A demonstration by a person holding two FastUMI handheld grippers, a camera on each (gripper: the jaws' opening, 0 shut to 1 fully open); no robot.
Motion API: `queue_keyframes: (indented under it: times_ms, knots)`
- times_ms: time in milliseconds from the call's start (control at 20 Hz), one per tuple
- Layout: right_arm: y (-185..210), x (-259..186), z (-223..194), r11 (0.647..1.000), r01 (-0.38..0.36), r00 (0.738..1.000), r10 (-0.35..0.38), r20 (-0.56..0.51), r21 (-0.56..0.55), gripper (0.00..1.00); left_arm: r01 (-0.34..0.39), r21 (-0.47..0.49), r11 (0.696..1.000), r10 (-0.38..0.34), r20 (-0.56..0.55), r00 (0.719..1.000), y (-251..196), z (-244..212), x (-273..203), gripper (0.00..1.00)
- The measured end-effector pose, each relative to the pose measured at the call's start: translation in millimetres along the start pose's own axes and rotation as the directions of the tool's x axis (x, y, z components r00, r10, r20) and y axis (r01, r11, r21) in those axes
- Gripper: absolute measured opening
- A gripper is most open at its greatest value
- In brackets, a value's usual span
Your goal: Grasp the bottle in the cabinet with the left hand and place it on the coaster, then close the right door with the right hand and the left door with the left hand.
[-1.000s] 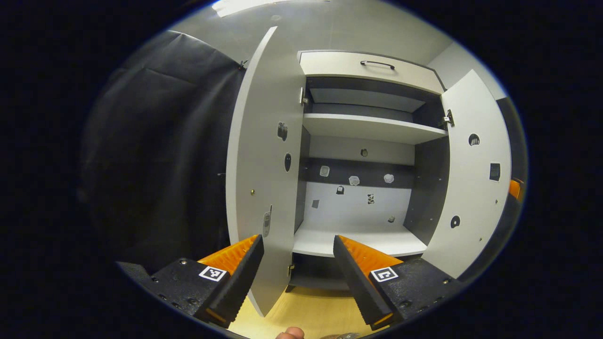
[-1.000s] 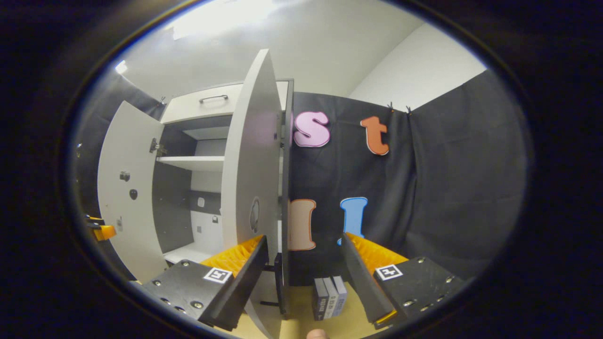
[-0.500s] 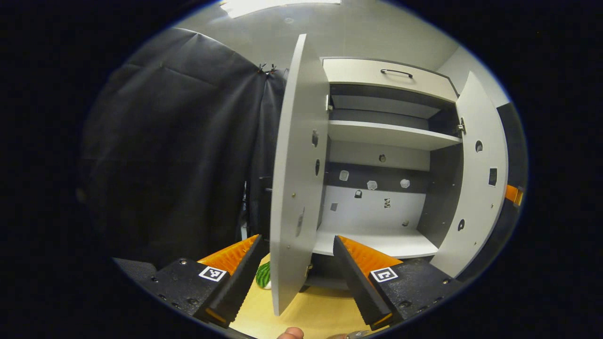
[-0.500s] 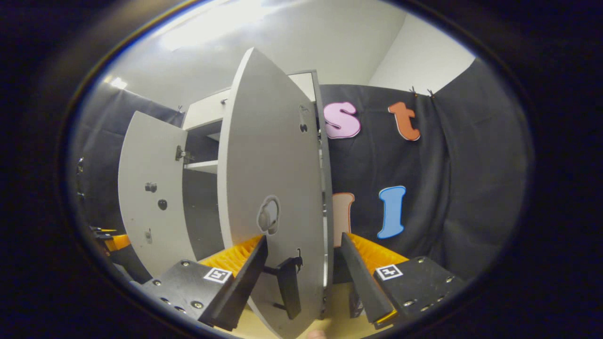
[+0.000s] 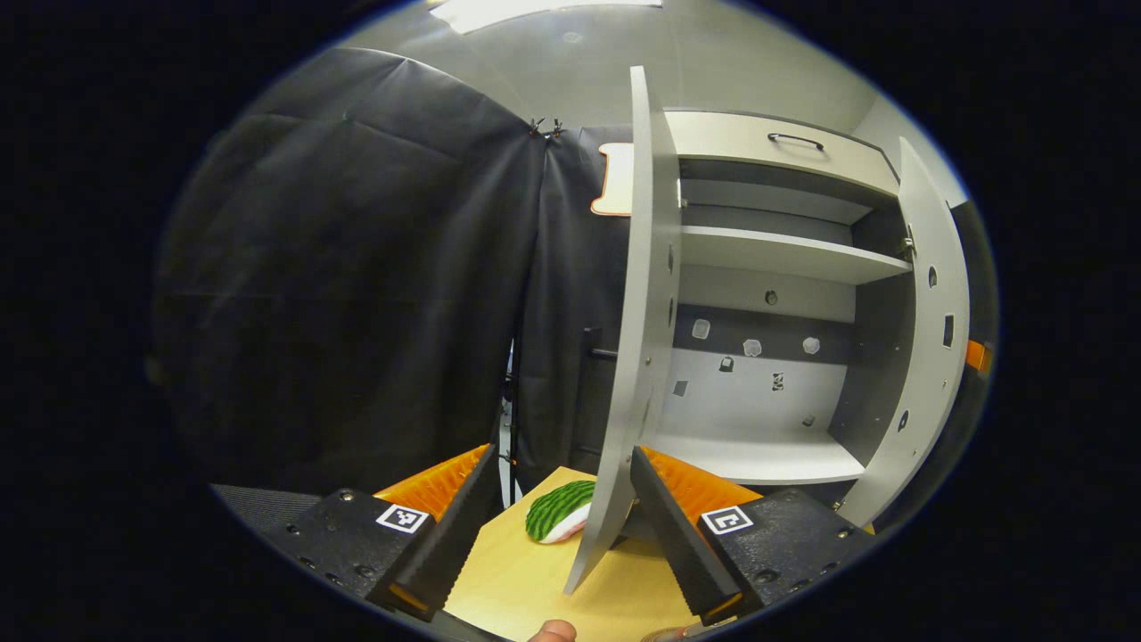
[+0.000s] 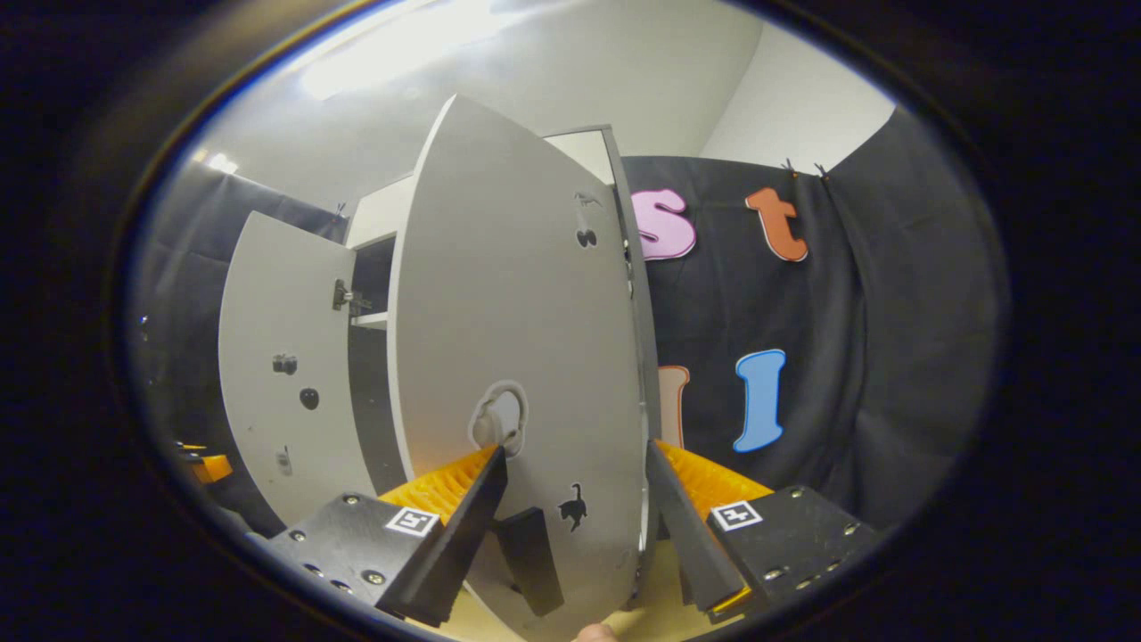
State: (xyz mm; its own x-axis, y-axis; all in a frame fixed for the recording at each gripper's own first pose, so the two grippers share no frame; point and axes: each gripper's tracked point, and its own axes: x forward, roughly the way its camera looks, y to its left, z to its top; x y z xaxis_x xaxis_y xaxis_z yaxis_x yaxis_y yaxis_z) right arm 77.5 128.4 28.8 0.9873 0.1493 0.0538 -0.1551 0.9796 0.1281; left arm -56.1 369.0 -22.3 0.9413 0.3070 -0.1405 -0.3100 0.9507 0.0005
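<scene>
1. In the left gripper view, the left tool [image 5: 562,526] hangs released, fingers wide apart and holding nothing, low over the worktop [image 5: 526,584]. Between its fingers lies a green striped piece [image 5: 560,522], possibly the coaster; I cannot tell.
2. Just right of it the left door [image 5: 635,339] stands nearly edge-on, its lower corner close by the tool's right-hand finger. Whether they touch is unclear. I judge the tool is placed outside this door to push it shut in its turn.
3. Farther right the cabinet [image 5: 775,267] stands open, with a bare upper shelf [image 5: 784,254] and a bare lower shelf [image 5: 749,455]. No bottle stands inside, so it was likely taken out already; where it now rests cannot be made out. A glint at the bottom edge is cut off.
4. At the far right the right door [image 5: 931,357] is part-way open, and a bit of the right tool [image 5: 978,355] peeks past its edge.
5. In the right gripper view, the right tool [image 6: 575,526] is also released, fingers spread before the door's outer face, near its round pull [image 6: 499,417]. Contact is hard to judge; the pose suits pushing the panel closed.
6. A dark block [image 6: 530,557] low between the fingers is unidentifiable.
</scene>
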Motion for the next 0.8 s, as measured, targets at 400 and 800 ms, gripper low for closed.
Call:
queue_keyframes:
  times_ms: [400, 800]
  knots:
    - [68, 22, -11, 0.994, -0.109, 0.994, 0.11, -0.016, 0.032, 0.95, -0.035, -0.002, 0.999, 0.035, 0.006, 0.999, 26, -1, 17, 0.95]
    - [96, 30, -24, 0.995, -0.101, 0.994, 0.102, -0.032, 0.029, 0.95, 0.009, -0.038, 0.999, -0.01, -0.022, 1.0, 42, -11, 47, 0.95]
